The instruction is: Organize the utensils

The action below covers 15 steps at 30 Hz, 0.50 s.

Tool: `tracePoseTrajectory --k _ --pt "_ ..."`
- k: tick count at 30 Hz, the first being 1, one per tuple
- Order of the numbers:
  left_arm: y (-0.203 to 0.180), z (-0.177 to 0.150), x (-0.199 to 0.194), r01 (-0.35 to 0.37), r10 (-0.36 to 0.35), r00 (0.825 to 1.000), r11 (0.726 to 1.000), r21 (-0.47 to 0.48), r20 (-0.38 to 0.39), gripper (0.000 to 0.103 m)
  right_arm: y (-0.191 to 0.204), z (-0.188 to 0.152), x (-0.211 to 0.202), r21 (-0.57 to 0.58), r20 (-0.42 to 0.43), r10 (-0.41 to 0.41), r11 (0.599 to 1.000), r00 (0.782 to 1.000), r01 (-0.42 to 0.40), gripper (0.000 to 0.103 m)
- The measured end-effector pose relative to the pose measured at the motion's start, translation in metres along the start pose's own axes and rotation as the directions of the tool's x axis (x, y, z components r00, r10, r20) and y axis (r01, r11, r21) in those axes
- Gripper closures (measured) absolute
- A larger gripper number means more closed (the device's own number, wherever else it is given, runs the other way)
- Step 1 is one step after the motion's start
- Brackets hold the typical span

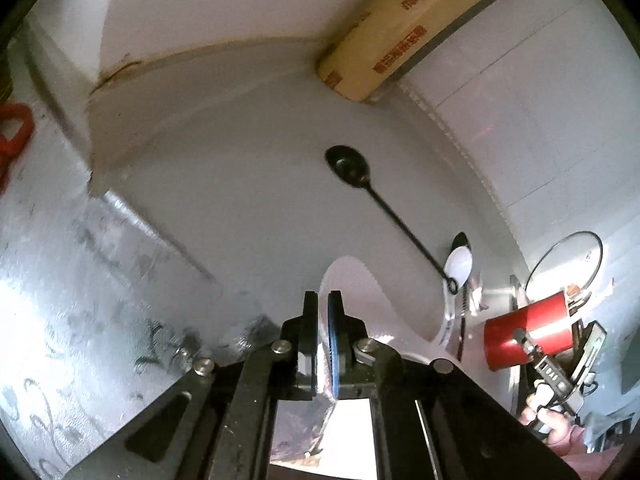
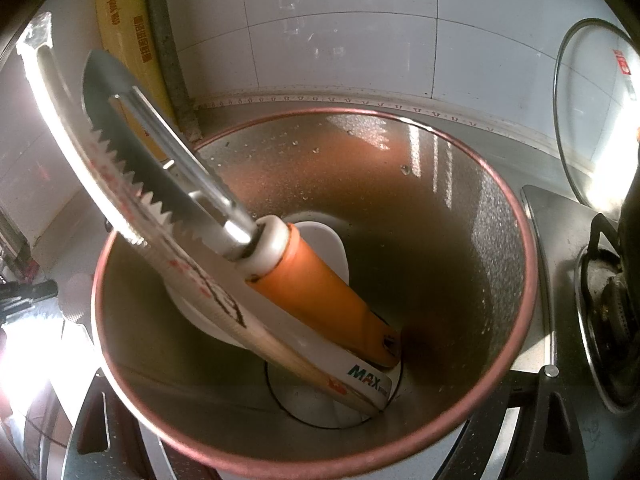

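In the left wrist view my left gripper is shut on the near edge of a flat white utensil that curves off to the right over the counter. Beyond it lies a black long-handled spoon. A white spoon and a dark one stand further right. My right gripper is shut on a red cup, its fingers flanking the cup's sides; the cup also shows at the left view's right edge. Inside lean an orange-handled peeler, a serrated blade and a white handle.
A yellow cardboard box leans in the tiled corner. A glass lid stands against the wall beside a gas burner. A foil-covered surface lies left, with a red object at its edge. A hand grips the right tool.
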<state>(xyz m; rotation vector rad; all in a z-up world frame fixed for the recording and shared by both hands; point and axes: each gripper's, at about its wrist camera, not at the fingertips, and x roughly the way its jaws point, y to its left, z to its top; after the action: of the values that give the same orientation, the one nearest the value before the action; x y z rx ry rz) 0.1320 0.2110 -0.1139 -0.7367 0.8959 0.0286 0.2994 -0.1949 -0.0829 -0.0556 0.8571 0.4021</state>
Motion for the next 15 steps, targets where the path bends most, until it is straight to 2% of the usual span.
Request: tracePoseTrajectory --k 2,3,4,6,11,15 --pt "0.006 0.001 0.000 0.019 -0.019 1.000 0.999 -0.032 -0.002 0.098 0.000 -0.002 -0.004 -0.001 0.001 0.001 1.000 1.000 -0.001 0.011" --pt "0.008 0.002 0.000 0.032 -0.032 0.999 0.998 -0.050 -0.003 0.091 0.000 -0.002 -0.004 -0.001 0.001 0.001 1.000 1.000 -0.001 0.011" --pt "0.009 0.005 0.001 0.043 -0.043 0.999 0.997 -0.058 -0.002 0.079 0.000 -0.002 -0.004 0.000 0.001 0.001 1.000 1.000 -0.001 0.011" --pt "0.011 0.009 0.003 0.055 -0.055 0.998 0.997 -0.057 -0.006 0.068 -0.001 -0.002 -0.004 0.000 0.001 0.001 1.000 1.000 -0.001 0.011" --pt "0.009 0.020 0.012 0.102 -0.104 0.993 0.994 -0.036 -0.047 0.068 0.000 -0.001 -0.004 -0.001 0.000 -0.002 1.000 1.000 0.002 0.011" --pt "0.007 0.023 0.023 0.173 -0.177 0.980 0.984 -0.046 -0.086 0.069 0.000 -0.001 -0.004 -0.001 0.000 -0.001 1.000 1.000 0.001 0.011"
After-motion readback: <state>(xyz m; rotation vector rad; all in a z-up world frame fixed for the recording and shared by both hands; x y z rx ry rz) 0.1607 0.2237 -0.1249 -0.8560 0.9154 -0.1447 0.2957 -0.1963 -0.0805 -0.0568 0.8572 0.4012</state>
